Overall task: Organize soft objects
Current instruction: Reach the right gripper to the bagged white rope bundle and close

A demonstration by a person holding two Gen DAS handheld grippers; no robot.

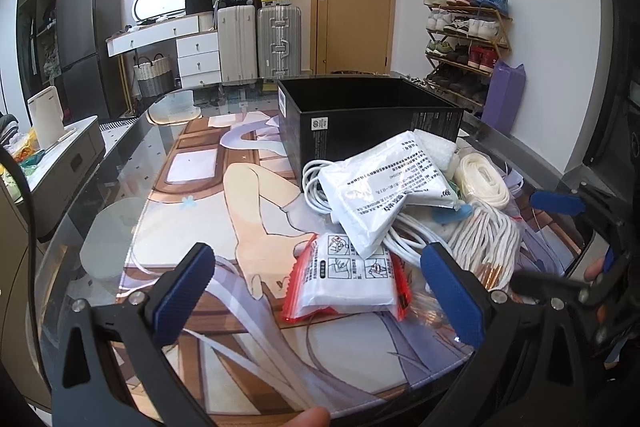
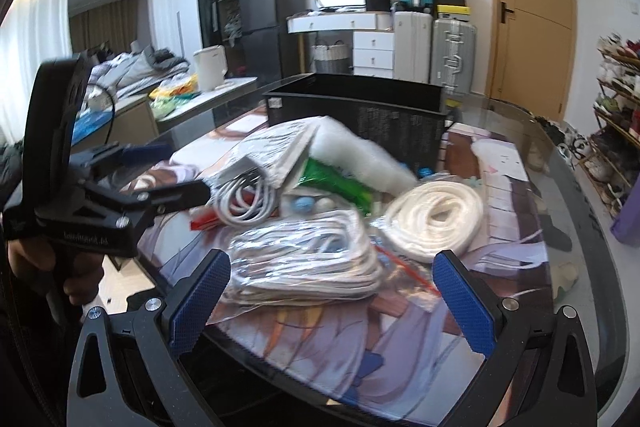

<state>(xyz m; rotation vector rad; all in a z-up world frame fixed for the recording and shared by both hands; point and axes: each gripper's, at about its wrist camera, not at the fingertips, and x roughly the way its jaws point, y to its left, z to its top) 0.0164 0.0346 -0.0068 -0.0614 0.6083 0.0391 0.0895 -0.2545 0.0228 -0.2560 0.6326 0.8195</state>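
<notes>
Soft pile on bench (image 1: 120, 187) in front of open black cardboard box (image 1: 360, 115); both grippers empty, fingers spread

Left gripper (image 1: 320, 291) faces red-edged zip bag (image 1: 344, 281): pinch its near edge, lift clear of white cable (image 1: 316, 187), drop in box

Right gripper (image 2: 332, 299) over clear bag of white cords (image 2: 304, 259): likely next

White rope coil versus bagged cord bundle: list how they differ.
The rope coil lies bare, wound in a round ring; the cord bundle is sealed in clear plastic and folded into long flat loops. The coil is plain white, while the bundle's ends carry coppery tips. Both are white, soft, and lie on the mat before the open right gripper.
</notes>
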